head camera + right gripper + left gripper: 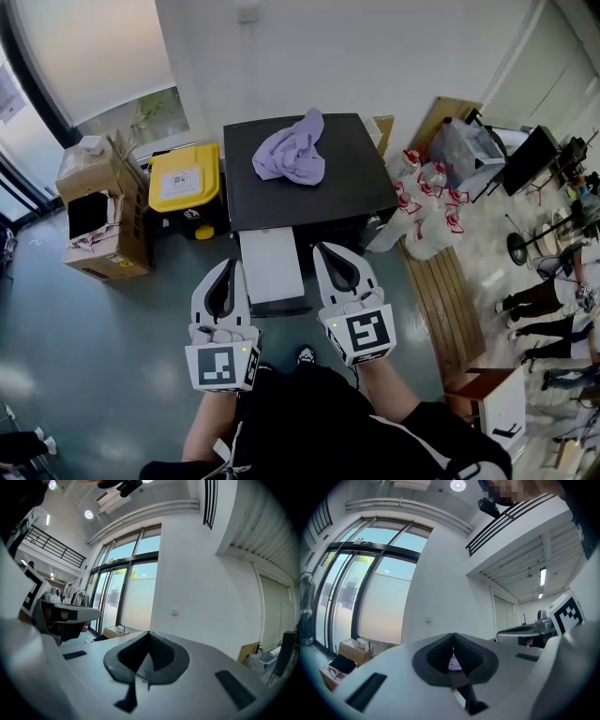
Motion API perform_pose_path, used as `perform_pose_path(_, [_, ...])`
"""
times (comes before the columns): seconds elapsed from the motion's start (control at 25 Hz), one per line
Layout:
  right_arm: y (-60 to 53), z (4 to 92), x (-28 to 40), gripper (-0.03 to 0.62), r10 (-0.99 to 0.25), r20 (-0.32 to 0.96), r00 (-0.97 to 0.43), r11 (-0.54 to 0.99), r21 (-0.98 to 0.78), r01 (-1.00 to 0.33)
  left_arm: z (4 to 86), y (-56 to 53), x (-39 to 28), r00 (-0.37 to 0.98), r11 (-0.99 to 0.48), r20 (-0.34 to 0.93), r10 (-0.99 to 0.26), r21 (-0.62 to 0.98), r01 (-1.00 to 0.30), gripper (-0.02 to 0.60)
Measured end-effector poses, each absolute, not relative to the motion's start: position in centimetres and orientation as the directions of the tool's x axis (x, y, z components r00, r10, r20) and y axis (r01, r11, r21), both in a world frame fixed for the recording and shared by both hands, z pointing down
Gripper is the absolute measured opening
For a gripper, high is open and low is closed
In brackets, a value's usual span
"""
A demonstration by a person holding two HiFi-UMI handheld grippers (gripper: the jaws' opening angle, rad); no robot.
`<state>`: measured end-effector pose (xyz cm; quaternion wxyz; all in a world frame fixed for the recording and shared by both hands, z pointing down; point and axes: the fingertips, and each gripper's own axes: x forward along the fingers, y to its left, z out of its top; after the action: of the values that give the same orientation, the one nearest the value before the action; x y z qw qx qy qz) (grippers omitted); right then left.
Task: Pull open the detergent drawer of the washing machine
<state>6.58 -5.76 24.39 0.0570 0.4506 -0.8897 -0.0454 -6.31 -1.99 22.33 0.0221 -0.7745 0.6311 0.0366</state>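
In the head view the washing machine [309, 192] has a black top, and a purple cloth [291, 150] lies on it. A white oblong part [270, 267] juts out from its front toward me; it looks like the drawer, pulled out. My left gripper [225, 265] hangs just left of that part and my right gripper [330, 251] just right of it. Both point level at the machine, shut, with nothing between the pads. The left gripper view shows its tips [453, 637] closed, with a bit of purple cloth [454, 663] behind them. The right gripper view shows its tips [149, 634] closed too.
A yellow-lidded black bin [186, 183] and cardboard boxes [98, 211] stand left of the machine. White bags [427, 211] and a wooden bench [445, 300] are on the right. People stand at the far right [548, 314]. A white wall rises behind the machine.
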Motion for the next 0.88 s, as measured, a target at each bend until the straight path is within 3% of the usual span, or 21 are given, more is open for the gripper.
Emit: perform_pose_path(0.88, [-5.1,24.1,7.6,0.006,-0.813,0.064,-0.579,0.582,0.134,-0.802,22.5,-1.4,-5.4,0.213,-0.215,-0.077,-0.974,0.019,-0.976,0.021])
